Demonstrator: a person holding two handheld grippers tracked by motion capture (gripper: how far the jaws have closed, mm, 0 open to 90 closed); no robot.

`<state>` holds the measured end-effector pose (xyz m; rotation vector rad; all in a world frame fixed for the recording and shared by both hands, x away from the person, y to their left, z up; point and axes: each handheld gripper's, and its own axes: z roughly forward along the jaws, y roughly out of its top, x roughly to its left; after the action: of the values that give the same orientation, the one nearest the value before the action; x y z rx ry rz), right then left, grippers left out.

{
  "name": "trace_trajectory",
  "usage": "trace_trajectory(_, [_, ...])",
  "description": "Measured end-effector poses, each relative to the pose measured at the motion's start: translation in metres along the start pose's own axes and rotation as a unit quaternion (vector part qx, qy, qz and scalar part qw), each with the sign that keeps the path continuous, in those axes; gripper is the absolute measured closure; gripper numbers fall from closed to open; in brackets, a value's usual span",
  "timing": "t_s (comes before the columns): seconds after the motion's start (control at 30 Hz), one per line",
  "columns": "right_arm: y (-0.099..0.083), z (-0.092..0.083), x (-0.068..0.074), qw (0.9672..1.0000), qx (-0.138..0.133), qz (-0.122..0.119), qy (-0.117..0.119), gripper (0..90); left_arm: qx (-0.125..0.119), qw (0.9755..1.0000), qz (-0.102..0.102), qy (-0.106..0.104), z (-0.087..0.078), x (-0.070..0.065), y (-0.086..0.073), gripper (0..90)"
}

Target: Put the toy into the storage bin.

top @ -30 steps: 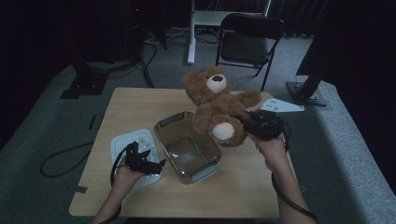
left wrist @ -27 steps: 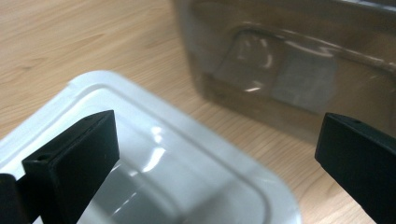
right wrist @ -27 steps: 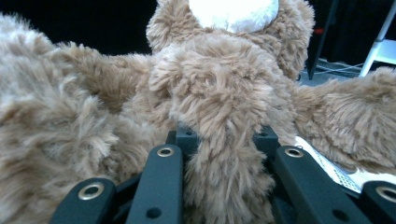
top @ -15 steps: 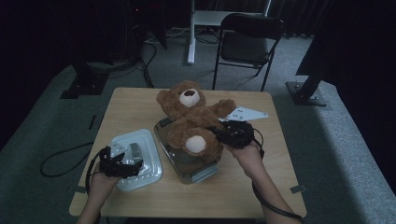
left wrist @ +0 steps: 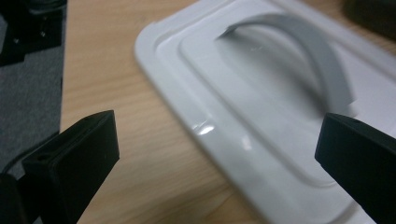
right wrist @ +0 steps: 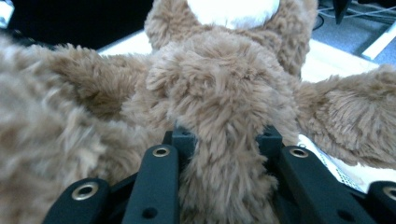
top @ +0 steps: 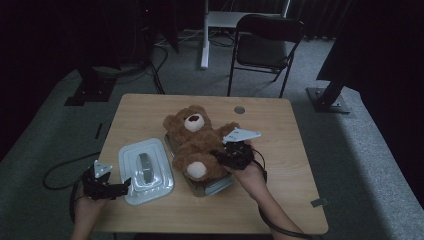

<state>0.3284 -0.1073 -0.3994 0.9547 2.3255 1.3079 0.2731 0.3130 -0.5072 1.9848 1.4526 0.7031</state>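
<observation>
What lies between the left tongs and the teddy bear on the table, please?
The white lid lies flat on the table between the left tongs and the teddy bear; the high view shows this, and the left gripper view shows it just ahead.

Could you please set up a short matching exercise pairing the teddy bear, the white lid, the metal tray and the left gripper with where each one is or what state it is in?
Things:
1. teddy bear
2. white lid
3. metal tray
4. left gripper

Places or states:
A. flat on the table, handle up
B. jaws open, at the lid's edge
C. under the bear
D. one limb clamped in the right gripper

Pairs: 1-D, 2-A, 3-C, 4-B
</observation>
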Motion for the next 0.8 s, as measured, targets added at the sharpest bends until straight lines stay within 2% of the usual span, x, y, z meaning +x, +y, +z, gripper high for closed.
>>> trace_trajectory(0.13, [-0.004,0.006,0.003,0.9999,0.014,-0.004,-0.004,67.2,0.008,0.9999,-0.009,0.007,0.003,0.006,-0.008,0.6])
trace_trajectory(0.17, [-0.008,0.010,0.008,0.9995,0.025,-0.018,-0.007,62.8,0.011,0.9998,-0.013,0.010,0.004,0.009,-0.012,0.6])
trace_trajectory(0.23, [-0.009,0.012,0.010,0.9990,0.036,-0.025,-0.005,59.0,0.016,0.9996,-0.017,0.015,0.006,0.011,-0.016,0.6])
trace_trajectory(0.37, [-0.011,0.014,0.013,0.9991,0.039,-0.015,-0.001,41.6,0.022,0.9994,-0.024,0.016,0.010,0.015,-0.021,0.6])
trace_trajectory(0.4, [-0.011,0.014,0.013,0.9991,0.039,-0.015,-0.001,41.6,0.022,0.9994,-0.024,0.016,0.010,0.015,-0.021,0.6])
trace_trajectory(0.43, [-0.007,0.012,0.012,0.9992,0.039,-0.005,0.006,33.9,0.021,0.9992,-0.030,0.014,0.012,0.017,-0.022,0.6])
trace_trajectory(0.47, [-0.005,0.010,0.012,0.9992,0.040,-0.005,0.008,31.6,0.021,0.9992,-0.030,0.014,0.012,0.017,-0.022,0.6])
trace_trajectory(0.7, [0.010,-0.002,0.005,0.9994,0.025,0.006,0.021,29.8,0.031,0.9989,-0.034,0.012,0.017,0.020,-0.028,0.6])
trace_trajectory(0.8, [0.019,-0.007,0.001,0.9995,0.014,0.010,0.026,29.7,0.024,0.9989,-0.040,0.009,0.018,0.022,-0.029,0.6])
